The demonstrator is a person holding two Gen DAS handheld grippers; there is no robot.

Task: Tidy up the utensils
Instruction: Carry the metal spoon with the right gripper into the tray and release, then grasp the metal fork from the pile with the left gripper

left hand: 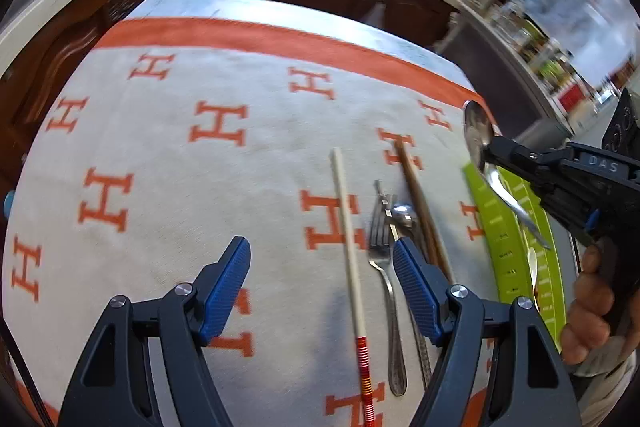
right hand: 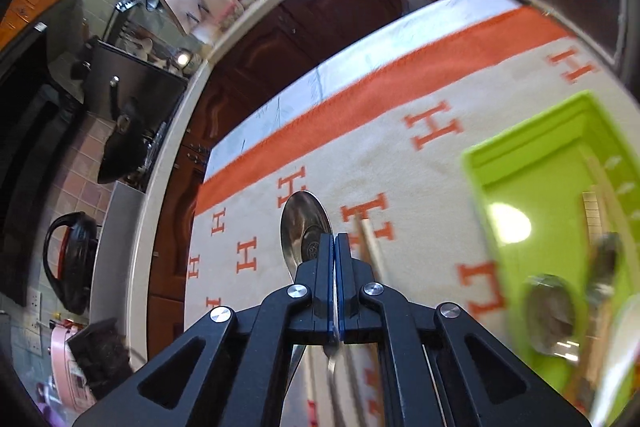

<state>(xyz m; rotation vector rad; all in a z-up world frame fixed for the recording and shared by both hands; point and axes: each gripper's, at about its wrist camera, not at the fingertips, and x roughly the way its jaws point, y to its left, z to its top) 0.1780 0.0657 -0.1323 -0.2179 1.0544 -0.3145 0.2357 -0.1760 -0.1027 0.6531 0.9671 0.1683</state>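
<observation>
Right, my right gripper [right hand: 335,239] pinches spoon [right hand: 304,227], handle hidden below; left gripper [left hand: 322,259] jaws spread; tray [right hand: 532,163] contents blurred.

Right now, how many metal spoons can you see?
4: a spoon in the right tongs, one on the cloth beside the fork, two blurred in the green tray. More may be hidden.

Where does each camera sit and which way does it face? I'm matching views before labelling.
Left wrist: on the left gripper, facing forward over its open jaws at fork and chopstick; the person's right hand shows.
Right wrist: on the right gripper, looking along shut jaws clamping a spoon near the green tray.
Shared: spoon, tray, H-patterned cloth.
</observation>
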